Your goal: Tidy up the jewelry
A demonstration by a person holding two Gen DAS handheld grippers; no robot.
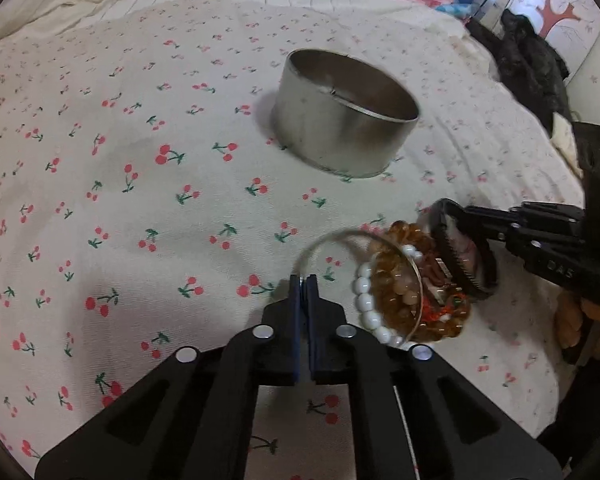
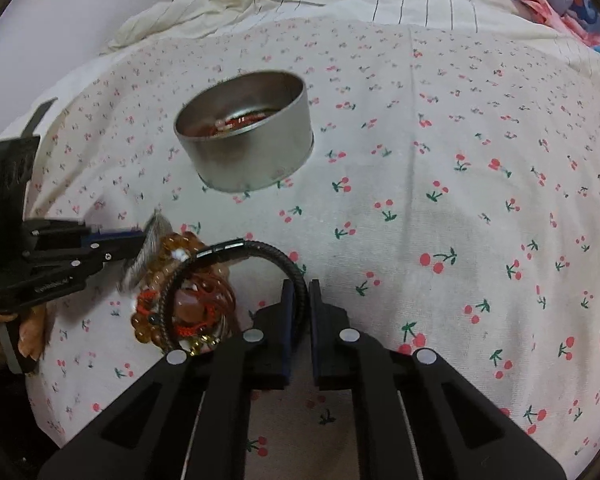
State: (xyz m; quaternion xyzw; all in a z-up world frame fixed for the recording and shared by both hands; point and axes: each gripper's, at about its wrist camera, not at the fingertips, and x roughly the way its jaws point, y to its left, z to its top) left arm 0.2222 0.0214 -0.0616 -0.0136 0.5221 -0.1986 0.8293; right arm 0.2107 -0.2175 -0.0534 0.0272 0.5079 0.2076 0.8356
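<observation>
Bracelets (image 1: 416, 280) lie bunched on the cherry-print sheet (image 1: 140, 200) near one round tin (image 1: 344, 114); left gripper (image 1: 305, 280) pinches one clear bangle (image 1: 340, 240); right gripper (image 2: 299, 284) clamps one black cord bracelet (image 2: 260, 250).

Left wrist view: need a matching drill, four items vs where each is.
1 silver bangle
2 black bracelet
3 metal tin
4 white bead bracelet

a standing open-topped on the cherry-print sheet
b pinched in the right claw
c pinched in the left claw
d in the bead heap between the claws

Pairs: 1-c, 2-b, 3-a, 4-d
</observation>
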